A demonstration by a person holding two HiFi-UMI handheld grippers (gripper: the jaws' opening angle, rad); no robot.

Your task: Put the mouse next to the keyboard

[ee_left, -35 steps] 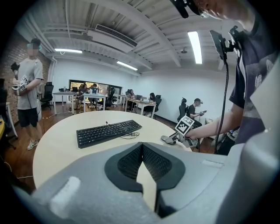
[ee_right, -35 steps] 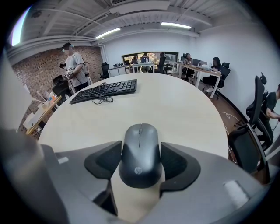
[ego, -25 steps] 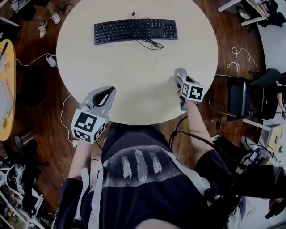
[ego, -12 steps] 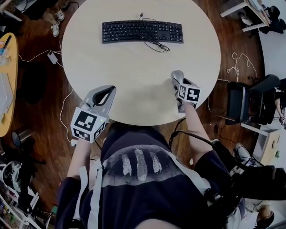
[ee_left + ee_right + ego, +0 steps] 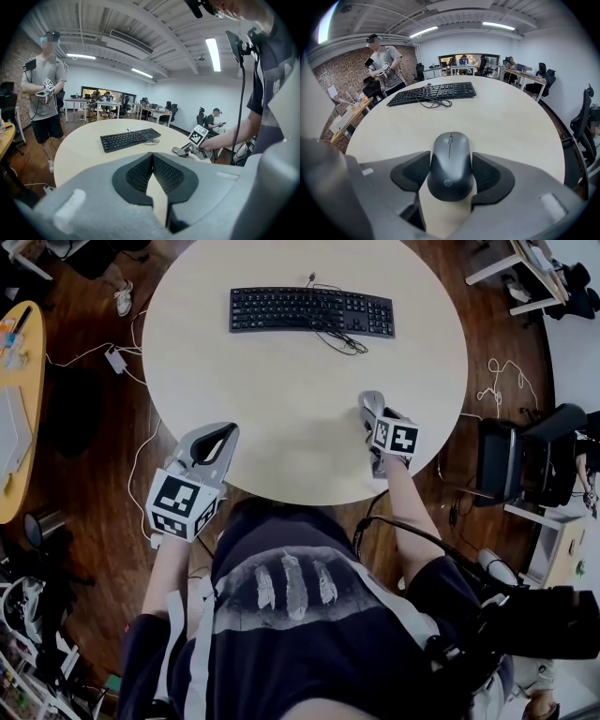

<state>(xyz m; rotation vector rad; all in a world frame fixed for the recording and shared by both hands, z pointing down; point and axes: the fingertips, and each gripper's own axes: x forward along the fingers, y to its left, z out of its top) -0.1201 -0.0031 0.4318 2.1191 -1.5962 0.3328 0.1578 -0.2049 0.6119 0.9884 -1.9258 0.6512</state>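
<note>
The right tongs (image 5: 372, 413) pinch the mouse (image 5: 450, 164) near the table's (image 5: 281, 399) four o'clock edge, well apart from the keyboard (image 5: 311, 311) at twelve o'clock. The left tongs (image 5: 152, 161), pressed together and empty, are at eight o'clock.

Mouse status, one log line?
right claw: shut on mouse | left claw: shut, empty | keyboard: far side of table | placement: not yet done

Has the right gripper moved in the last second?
Yes. Judged against the keyboard, the right gripper, gripping the mouse, has moved left in the head view, now left of its right end.
</note>
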